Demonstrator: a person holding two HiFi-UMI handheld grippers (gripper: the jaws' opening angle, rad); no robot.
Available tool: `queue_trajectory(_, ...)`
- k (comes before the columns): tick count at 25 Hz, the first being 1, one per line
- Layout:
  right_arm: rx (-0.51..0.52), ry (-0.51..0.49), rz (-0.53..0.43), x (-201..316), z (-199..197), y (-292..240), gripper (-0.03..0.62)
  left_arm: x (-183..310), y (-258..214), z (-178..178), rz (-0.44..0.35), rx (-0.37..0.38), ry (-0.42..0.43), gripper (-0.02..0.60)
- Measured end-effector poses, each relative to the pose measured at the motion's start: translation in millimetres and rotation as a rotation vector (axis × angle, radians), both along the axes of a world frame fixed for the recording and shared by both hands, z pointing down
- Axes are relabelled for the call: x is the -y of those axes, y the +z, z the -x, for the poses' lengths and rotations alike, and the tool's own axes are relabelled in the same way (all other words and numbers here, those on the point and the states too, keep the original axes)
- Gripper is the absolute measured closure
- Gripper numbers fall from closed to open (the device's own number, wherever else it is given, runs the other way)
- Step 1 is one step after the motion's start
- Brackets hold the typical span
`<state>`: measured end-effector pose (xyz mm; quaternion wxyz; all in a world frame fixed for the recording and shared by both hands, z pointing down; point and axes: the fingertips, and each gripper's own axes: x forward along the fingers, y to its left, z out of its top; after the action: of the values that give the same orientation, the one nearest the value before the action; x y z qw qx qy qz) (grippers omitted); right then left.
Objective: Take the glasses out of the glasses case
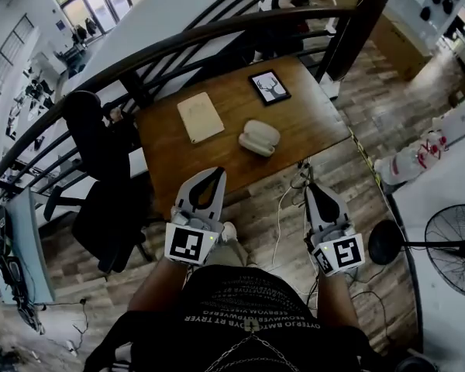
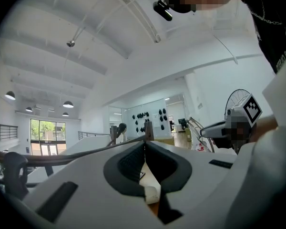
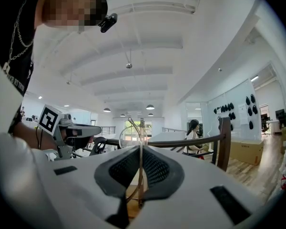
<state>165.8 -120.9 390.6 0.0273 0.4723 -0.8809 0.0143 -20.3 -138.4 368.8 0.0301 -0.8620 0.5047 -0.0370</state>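
Glasses are out, held in my right gripper

My right gripper point(image 3: 140, 149) is clamped on the thin glasses point(image 3: 131, 136), off the table point(image 1: 217, 149) edge at lower right of the head view, so they hang free. My left gripper point(image 2: 145, 141) has its 2 jaws together, empty. The white glasses case point(image 1: 260, 138) lies mid-table; I cannot see its inside.

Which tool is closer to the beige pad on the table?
Left. The left tool hangs just short of the beige pad; the right tool, shut on the glasses, is farther off to its right.
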Motion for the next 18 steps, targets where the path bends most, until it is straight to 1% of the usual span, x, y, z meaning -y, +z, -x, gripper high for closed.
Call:
queue_trajectory(3, -0.008, 0.004, -0.004, 28, 6, -4, 0.568, 27, -3, 6, -0.014, 0.004, 0.008, 0.554)
queue_trajectory(9, -0.011, 0.022, 0.01, 77, 22, -5, 0.568, 77, 0, 22, 0.004, 0.002, 0.021, 0.554)
queue_trajectory(18, -0.033, 0.045, 0.03, 135, 51, -2, 0.568, 142, 8, 45, 0.032, 0.006, 0.067, 0.554)
